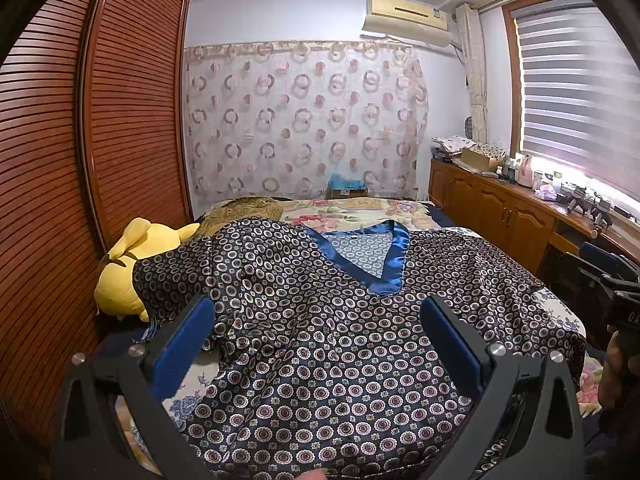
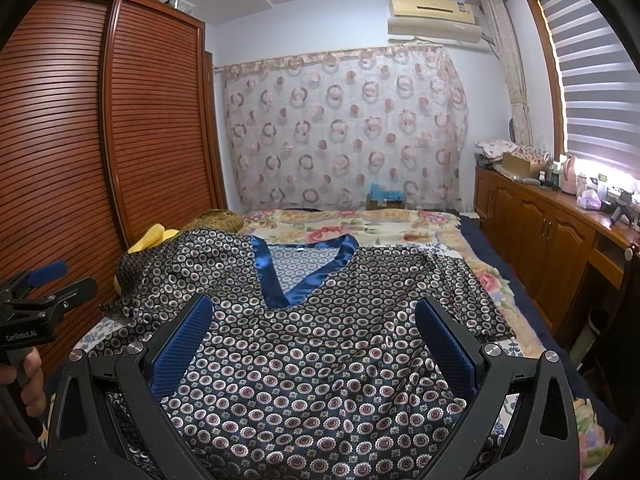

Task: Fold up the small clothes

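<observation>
Hovering wide open, left claw (image 1: 320,320) and right claw (image 2: 314,320) (both empty) above patterned top (image 1: 320,360).

I'm working in a home bedroom. Ahead of my left claw (image 1: 318,336) lies a bed (image 1: 360,208) with a flowered blanket and a yellow plush toy (image 1: 136,264) off to its left. A louvred wooden wardrobe (image 1: 80,140) fills the left wall, a ring-patterned curtain (image 1: 304,120) hangs beyond the bed, an air conditioner (image 1: 408,18) sits high on the wall, and cluttered wooden cabinets (image 1: 500,204) run under a blinded window (image 1: 576,100) on the right.
</observation>
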### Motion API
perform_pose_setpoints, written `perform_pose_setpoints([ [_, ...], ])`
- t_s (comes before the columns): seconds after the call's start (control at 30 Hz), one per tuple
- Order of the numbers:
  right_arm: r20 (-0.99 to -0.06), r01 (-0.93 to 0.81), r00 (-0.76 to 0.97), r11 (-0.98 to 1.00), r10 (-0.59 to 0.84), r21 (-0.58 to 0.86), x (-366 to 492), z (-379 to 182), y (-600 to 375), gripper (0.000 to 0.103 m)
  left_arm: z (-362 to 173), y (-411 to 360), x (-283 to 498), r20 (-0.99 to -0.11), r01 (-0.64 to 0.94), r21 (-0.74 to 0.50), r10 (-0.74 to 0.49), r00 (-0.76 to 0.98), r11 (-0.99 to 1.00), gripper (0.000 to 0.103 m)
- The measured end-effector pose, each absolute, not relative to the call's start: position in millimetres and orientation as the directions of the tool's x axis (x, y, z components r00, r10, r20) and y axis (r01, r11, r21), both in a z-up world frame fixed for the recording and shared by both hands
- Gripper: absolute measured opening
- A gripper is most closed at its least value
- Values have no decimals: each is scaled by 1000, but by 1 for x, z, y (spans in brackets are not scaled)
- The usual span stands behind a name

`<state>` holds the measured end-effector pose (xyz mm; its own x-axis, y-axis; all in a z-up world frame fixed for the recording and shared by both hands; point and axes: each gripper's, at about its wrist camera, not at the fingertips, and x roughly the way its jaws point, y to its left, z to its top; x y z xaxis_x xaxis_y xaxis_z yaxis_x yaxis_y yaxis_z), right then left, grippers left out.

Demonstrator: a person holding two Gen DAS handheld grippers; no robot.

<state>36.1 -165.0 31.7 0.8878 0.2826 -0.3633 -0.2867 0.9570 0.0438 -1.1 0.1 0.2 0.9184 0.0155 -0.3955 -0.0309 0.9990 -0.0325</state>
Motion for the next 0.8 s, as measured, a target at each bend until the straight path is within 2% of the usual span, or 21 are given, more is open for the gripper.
perform_pose_setpoints([
  [0.8,-359,-286,890,957,282,43,33,34,-165,103,9,-3,-3,-388,-26,-29,12,921,999,103],
])
